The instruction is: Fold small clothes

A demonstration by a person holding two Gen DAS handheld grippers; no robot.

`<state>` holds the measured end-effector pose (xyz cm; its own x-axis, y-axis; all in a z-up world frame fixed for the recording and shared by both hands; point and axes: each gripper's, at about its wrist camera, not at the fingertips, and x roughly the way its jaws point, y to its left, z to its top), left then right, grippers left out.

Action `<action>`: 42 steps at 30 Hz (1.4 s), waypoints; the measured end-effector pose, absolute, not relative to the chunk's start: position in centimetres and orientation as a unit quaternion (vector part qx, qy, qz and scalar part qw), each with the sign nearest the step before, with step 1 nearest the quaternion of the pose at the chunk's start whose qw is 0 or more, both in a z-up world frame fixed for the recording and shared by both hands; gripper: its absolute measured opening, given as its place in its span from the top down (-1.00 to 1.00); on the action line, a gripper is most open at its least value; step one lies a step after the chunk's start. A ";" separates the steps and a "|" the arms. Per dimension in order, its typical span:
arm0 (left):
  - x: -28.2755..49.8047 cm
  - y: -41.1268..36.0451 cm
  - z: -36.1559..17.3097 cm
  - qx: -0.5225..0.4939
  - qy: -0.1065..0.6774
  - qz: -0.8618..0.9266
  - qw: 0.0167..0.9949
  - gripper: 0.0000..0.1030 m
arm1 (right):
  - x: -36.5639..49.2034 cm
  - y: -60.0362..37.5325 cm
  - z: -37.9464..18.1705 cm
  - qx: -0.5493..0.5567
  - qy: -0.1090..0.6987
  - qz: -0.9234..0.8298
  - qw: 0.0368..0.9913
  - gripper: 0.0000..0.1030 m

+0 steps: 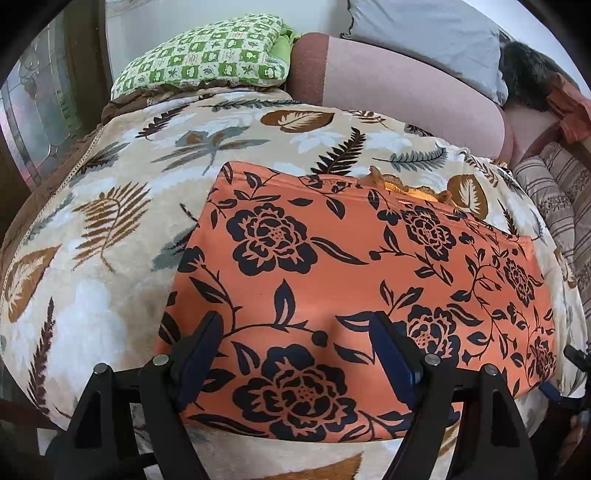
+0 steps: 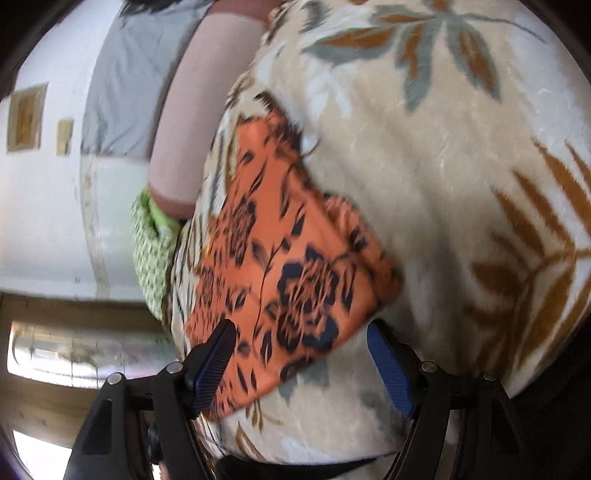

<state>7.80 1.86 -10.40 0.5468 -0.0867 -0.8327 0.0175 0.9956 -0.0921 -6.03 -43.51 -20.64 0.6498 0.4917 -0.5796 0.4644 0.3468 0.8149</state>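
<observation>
An orange garment with a dark flower print (image 1: 332,258) lies flat and folded on a cream blanket with a leaf pattern (image 1: 110,206). A frilled orange edge sticks out at its far side. My left gripper (image 1: 295,321) hovers over the garment's near part. Its jaws stand wide open and the pads touch nothing. In the right wrist view, which is blurred and rolled sideways, the same garment (image 2: 280,258) lies on the blanket (image 2: 443,166). My right gripper (image 2: 301,326) is open over the garment's near corner, and no cloth is pinched between its blue pads.
A green checked pillow (image 1: 207,55), a pink bolster (image 1: 406,85) and a grey pillow (image 1: 424,26) lie along the far side of the bed. Striped cloth (image 1: 554,199) is heaped at the right. A glass door (image 1: 37,110) stands to the left.
</observation>
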 end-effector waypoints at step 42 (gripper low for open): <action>10.7 -7.3 -11.8 0.044 0.462 -0.086 0.882 -0.67 | -2.6 -42.4 -18.7 0.496 0.418 -0.014 0.761 -0.29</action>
<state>10.69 -7.26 -11.81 0.5586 -0.1105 -0.8220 0.1917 0.9815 -0.0016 -2.59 -42.36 -18.74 0.6498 0.3929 -0.6506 0.4362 0.5082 0.7426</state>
